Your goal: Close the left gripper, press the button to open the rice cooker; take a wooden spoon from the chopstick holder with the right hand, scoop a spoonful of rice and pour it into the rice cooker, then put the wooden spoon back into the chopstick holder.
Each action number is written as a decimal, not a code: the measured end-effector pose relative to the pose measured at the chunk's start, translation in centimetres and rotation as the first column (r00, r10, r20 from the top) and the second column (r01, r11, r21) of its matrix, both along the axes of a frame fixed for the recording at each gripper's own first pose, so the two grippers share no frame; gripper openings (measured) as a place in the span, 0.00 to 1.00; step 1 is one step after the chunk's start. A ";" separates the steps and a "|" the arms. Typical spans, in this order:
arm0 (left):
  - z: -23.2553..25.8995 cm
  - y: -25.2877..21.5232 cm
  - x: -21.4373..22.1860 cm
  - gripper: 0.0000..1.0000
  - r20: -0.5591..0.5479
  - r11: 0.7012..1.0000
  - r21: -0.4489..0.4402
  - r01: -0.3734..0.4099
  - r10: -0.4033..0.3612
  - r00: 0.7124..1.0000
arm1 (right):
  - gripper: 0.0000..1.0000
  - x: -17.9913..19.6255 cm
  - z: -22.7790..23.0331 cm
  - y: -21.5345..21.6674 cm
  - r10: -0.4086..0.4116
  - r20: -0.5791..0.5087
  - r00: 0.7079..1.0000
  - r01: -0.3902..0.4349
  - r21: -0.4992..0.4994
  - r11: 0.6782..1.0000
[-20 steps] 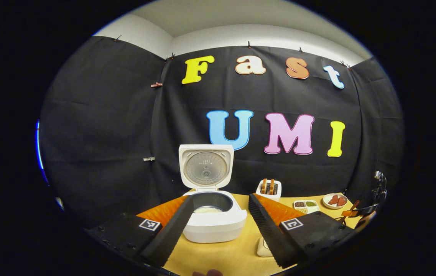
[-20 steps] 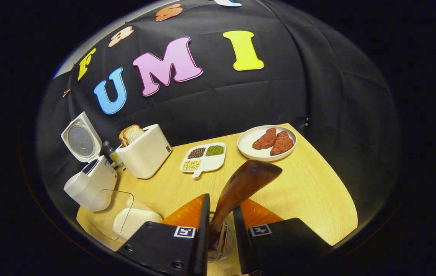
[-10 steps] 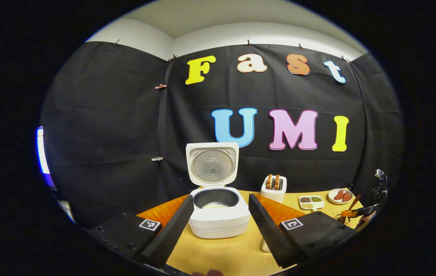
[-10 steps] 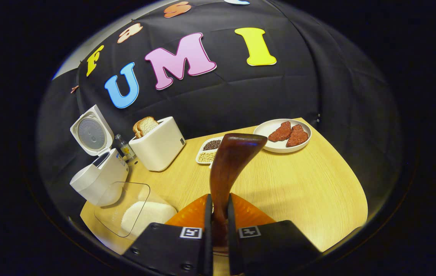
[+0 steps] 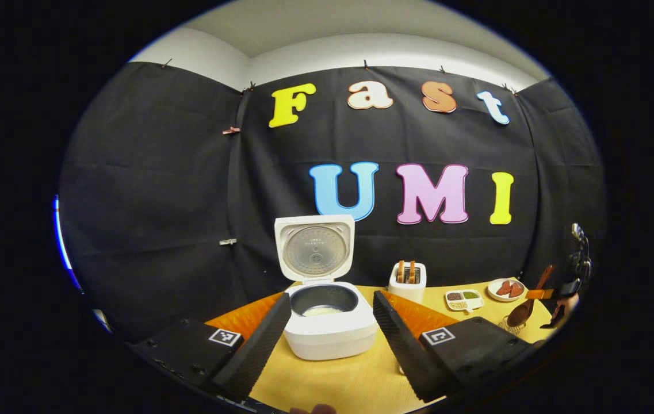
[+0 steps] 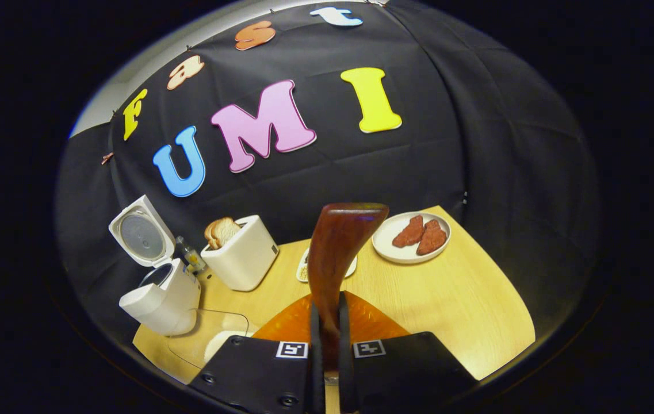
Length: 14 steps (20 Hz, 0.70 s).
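The white rice cooker stands on the table with its lid up and something white in the pot. My left gripper hangs open just in front of it, holding nothing. At the far right of the left gripper view my right gripper holds the wooden spoon just above the wire chopstick holder. In the right gripper view my right gripper is shut on the spoon, whose wide end points away from me. The open rice cooker is far left, with a clear container of rice nearer.
A white toaster with bread stands beside the cooker, a small bottle between them. A divided dish of beans lies partly behind the spoon. A plate of meat sits at the table's far right corner.
My right gripper closed fully on the spoon and lifted it out of the chopstick holder. My left gripper stayed open and drew back a little from the cooker.
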<state>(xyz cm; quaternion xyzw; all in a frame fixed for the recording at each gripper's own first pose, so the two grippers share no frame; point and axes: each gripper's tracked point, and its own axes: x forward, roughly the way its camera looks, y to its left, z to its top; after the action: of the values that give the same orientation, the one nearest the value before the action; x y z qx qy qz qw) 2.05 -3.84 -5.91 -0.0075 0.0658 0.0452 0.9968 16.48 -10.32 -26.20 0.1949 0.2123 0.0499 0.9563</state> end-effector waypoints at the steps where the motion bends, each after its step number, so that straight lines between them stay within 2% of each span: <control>1: -0.2 0.2 0.5 0.98 0.000 1.000 -0.014 0.025 -0.025 1.000 | 0.14 -0.2 1.6 0.6 -0.009 0.026 1.000 0.009 -0.004 1.000; 4: -0.9 1.9 2.1 0.98 0.008 0.997 -0.043 0.071 -0.070 0.998 | 0.13 -0.5 5.9 4.1 0.002 0.094 0.996 -0.001 -0.014 1.000; 7: -1.7 3.8 3.5 0.98 0.010 0.993 -0.056 0.099 -0.099 0.995 | 0.13 -1.2 7.4 9.5 0.057 0.120 0.991 -0.051 -0.055 0.997; 10: -2.0 5.6 4.5 0.98 0.022 0.991 -0.029 0.128 -0.128 0.992 | 0.14 -1.9 6.3 15.5 0.145 0.104 0.984 -0.130 -0.139 0.982; 14: -2.5 6.7 5.0 0.98 0.022 0.986 -0.024 0.165 -0.164 0.986 | 0.14 -2.1 1.0 20.4 0.209 0.017 0.978 -0.195 -0.287 0.938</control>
<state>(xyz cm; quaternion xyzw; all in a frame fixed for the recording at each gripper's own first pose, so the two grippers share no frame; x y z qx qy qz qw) 7.04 2.83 -8.38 -0.0151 0.0569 -0.0380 0.9975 14.41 10.10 -25.20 0.0318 0.2136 0.1214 0.9688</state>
